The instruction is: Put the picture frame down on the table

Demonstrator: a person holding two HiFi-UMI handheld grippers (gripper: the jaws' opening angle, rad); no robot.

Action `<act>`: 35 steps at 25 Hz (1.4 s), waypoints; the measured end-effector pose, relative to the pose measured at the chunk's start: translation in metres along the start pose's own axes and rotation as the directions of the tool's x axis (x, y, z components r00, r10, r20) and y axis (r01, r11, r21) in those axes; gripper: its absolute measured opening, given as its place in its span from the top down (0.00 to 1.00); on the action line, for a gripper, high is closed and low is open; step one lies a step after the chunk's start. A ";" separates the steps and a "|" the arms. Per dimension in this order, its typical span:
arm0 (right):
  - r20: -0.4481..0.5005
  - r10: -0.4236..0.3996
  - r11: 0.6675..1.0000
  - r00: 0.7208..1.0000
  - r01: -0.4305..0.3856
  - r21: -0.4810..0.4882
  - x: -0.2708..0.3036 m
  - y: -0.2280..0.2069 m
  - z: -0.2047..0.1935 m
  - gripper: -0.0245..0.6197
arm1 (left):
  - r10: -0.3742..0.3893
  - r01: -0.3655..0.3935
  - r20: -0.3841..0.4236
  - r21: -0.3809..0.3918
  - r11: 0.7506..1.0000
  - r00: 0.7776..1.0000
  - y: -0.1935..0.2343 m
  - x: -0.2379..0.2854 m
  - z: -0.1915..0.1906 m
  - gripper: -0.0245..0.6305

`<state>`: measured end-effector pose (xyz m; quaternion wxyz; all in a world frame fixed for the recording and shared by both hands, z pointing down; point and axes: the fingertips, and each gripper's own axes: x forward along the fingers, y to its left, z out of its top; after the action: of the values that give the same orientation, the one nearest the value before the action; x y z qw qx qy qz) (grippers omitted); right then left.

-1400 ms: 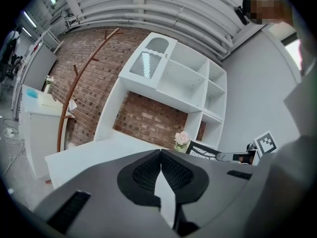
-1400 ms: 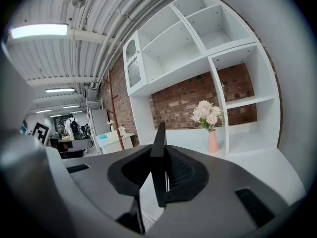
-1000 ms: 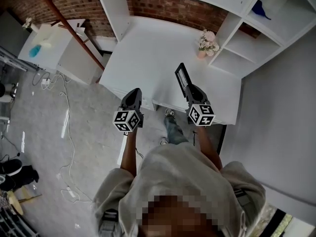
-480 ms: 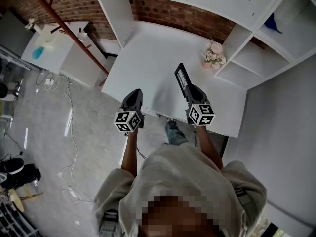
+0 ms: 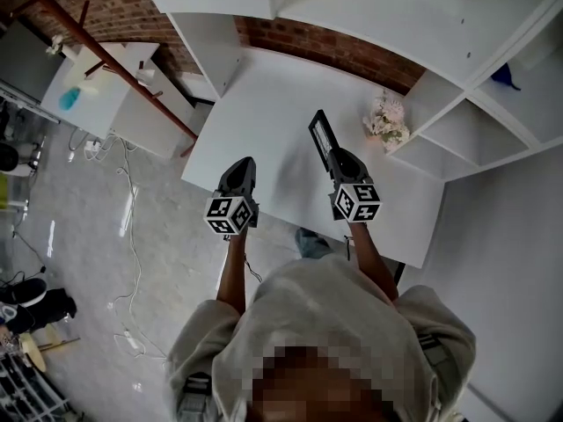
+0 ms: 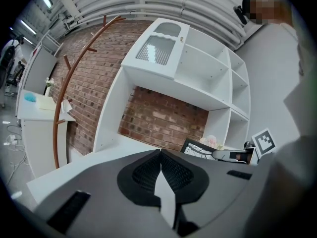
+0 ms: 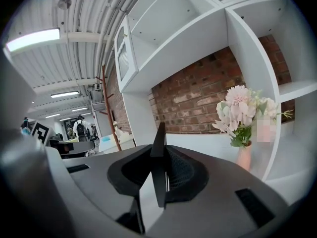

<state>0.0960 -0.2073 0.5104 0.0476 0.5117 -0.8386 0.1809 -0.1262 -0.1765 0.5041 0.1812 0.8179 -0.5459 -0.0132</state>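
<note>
Pink flowers point(image 5: 387, 121) in vase, R side by white shelf unit point(image 5: 471, 134); brick wall point(image 5: 123, 3) behind; brown coat rack point(image 5: 106, 58) L.

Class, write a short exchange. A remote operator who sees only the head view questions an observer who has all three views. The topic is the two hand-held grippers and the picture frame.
Operator: Is the right hand-held gripper truly clamped on the picture frame?
Observer: Yes. The right gripper view shows its pads pressed on the frame's thin black edge, with the frame standing upright between them.
Operator: And the left hand-held gripper, is it carrying anything?
Observer: No. The left gripper view shows its jaws together at the tips, with nothing between them.
</note>
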 end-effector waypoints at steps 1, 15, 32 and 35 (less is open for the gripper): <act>-0.003 0.004 1.000 1.000 -0.004 0.003 0.006 -0.003 0.001 0.84 | 0.004 -0.004 -0.004 0.000 1.000 1.000 0.001 0.006 0.001 0.94; -0.019 0.052 0.997 0.998 -0.051 0.059 0.077 -0.042 0.016 0.84 | 0.039 -0.039 -0.073 0.002 0.999 0.997 0.020 0.086 0.001 0.94; -0.047 0.082 0.988 0.996 -0.075 0.133 0.120 -0.064 -0.004 0.84 | 0.050 -0.049 -0.138 0.012 0.999 0.989 0.034 0.137 -0.021 0.94; -0.051 0.070 0.989 0.996 -0.062 0.137 0.123 -0.064 -0.008 0.84 | 0.044 -0.044 -0.142 0.006 0.999 0.989 0.039 0.138 -0.024 0.94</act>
<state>0.0934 -0.3348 0.5667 0.0304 0.4805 -0.8392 0.2529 -0.1001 -0.3070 0.5636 0.2188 0.8049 -0.5494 0.0501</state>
